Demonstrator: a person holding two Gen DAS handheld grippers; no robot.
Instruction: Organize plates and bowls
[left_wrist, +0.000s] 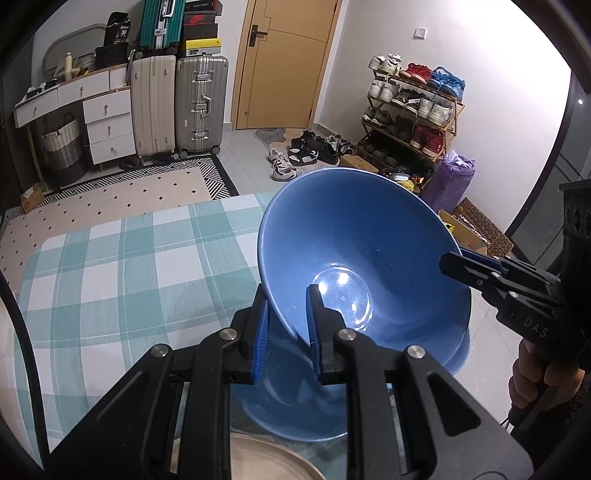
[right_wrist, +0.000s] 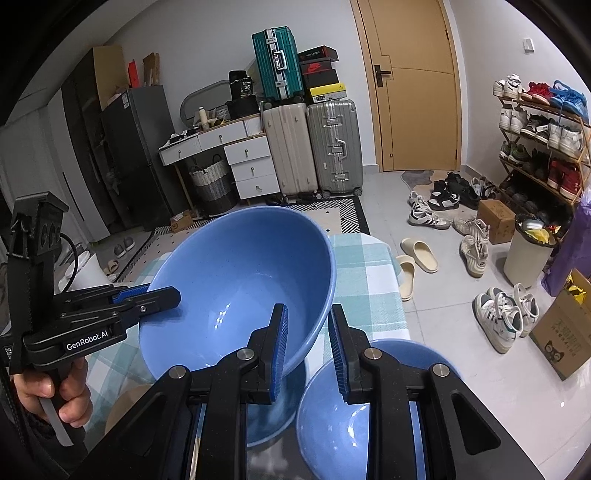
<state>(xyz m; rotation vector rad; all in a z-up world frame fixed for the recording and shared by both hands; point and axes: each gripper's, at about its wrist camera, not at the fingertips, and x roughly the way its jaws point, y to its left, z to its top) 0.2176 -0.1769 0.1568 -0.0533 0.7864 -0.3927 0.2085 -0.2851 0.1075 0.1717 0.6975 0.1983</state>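
Note:
A large blue bowl (left_wrist: 362, 240) hangs tilted above the checked tablecloth (left_wrist: 110, 277), held by both grippers. My left gripper (left_wrist: 288, 291) is shut on its near rim, one pad inside the bowl and one outside. My right gripper (left_wrist: 448, 258) clamps the opposite rim. In the right wrist view the same blue bowl (right_wrist: 236, 280) has its wall between the pads of my right gripper (right_wrist: 307, 308), and my left gripper (right_wrist: 173, 293) bites the far rim. A second blue bowl (right_wrist: 347, 417) and a third blue bowl (left_wrist: 295, 402) sit on the table under it. A beige plate (left_wrist: 266, 458) lies nearest.
The table edge (right_wrist: 395, 266) drops to a tiled floor strewn with shoes (right_wrist: 424, 218) and slippers. A shoe rack (left_wrist: 413, 110), suitcases (left_wrist: 199, 103), a drawer unit (left_wrist: 107, 122), cardboard boxes (right_wrist: 561, 339) and a bin (right_wrist: 528, 254) stand around the room.

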